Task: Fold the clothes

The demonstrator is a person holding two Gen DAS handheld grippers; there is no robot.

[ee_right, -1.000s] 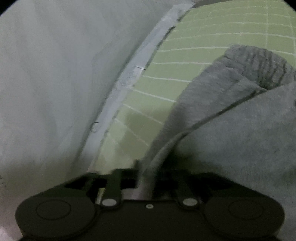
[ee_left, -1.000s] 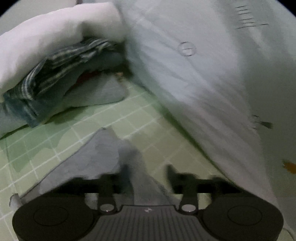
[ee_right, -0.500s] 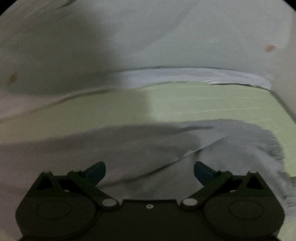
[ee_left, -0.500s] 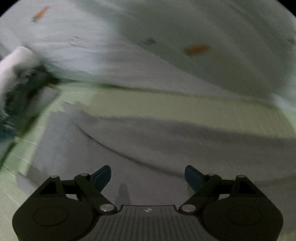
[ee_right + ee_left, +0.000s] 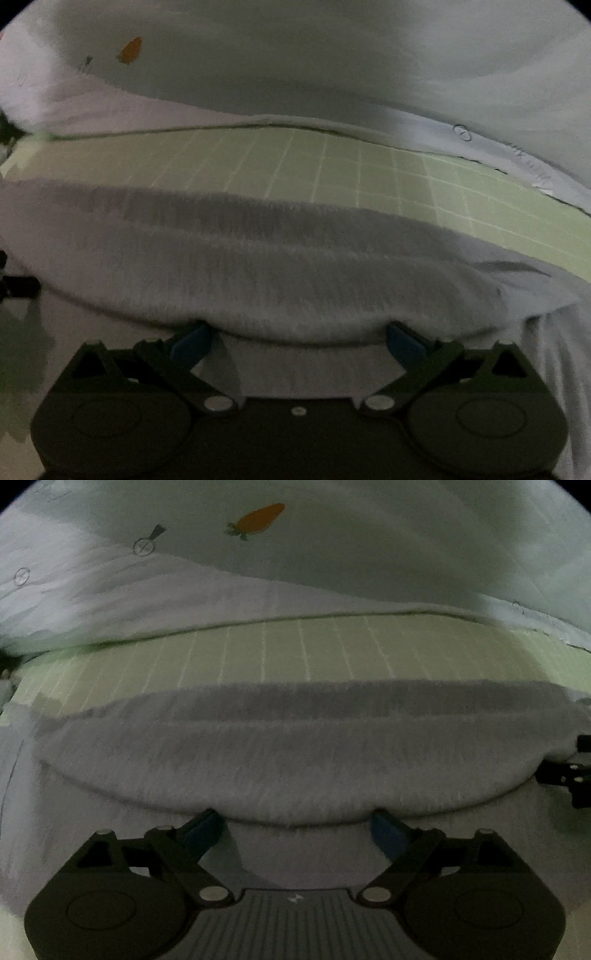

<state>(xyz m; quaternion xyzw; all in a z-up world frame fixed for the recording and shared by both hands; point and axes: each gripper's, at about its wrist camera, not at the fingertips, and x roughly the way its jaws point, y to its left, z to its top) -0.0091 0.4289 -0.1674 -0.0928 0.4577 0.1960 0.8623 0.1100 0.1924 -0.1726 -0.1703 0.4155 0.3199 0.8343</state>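
Left gripper (image 5: 295,821): blue-padded fingers (image 5: 201,825) spread wide, nothing between them. The tips sit at the near folded edge of the grey garment (image 5: 288,753), apparently just under or against its rim; contact cannot be confirmed.

Right gripper (image 5: 297,334): same state, fingers (image 5: 188,341) spread wide, empty, tips at the near edge of the same grey garment (image 5: 258,266).

Garment: lies flat as a long band folded over on itself, fuzzy grey fabric with a darker stripe along its far edge. A smoother pale grey layer lies beneath the fold, nearer the grippers.

Beyond the garment: green mat (image 5: 295,653) with a white grid, bare strip visible past the far edge of the garment. Past the mat, a white sheet (image 5: 369,546) with a printed orange carrot (image 5: 260,517) and small line drawings rises up behind.

At the garment's right end in the left view, a dark part of the other gripper shows. Both views dim, slightly blurred.
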